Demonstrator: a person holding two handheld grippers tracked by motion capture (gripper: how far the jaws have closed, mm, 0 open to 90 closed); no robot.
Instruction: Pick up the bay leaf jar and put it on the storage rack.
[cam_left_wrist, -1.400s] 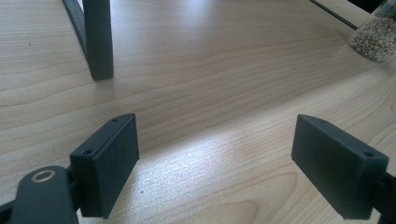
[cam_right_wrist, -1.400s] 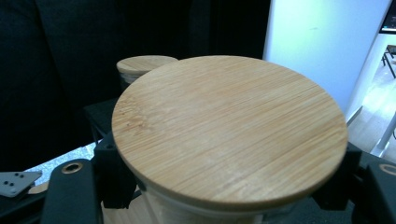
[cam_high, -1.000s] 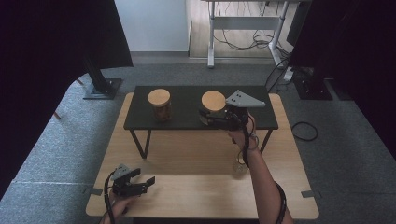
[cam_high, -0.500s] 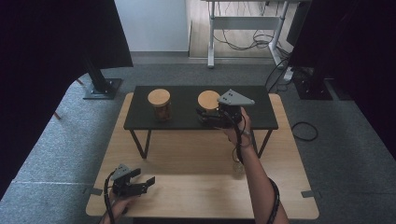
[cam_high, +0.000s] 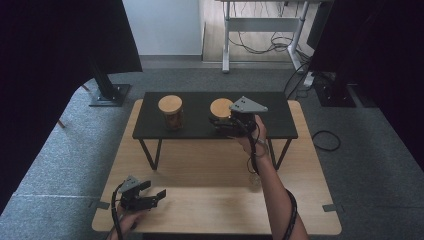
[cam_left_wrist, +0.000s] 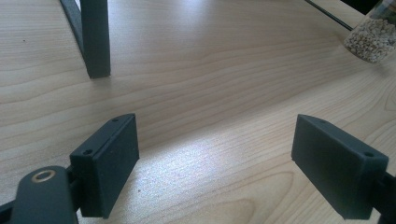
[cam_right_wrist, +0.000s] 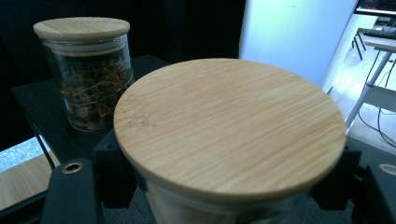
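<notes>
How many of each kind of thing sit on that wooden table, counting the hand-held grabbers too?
Glass jars with round bamboo lids: 2, one with brown contents and one clamped in the right gripper on the black metal shelf.
Lidless glass jar of pale grains on the light wooden table: 1.
Black shelf: 1.
Black two-jaw grippers: 2, the left gripper open.
Total: 6.

Black hand-held gripper (cam_high: 226, 123) — grey plate.

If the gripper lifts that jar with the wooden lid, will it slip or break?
The jar looks like clear glass, so it's probably slick and would likely break if dropped. The right gripper clamps it below the lid, so the loose-looking lid might stay on. Its wide round body seems unlikely to tip.
</notes>
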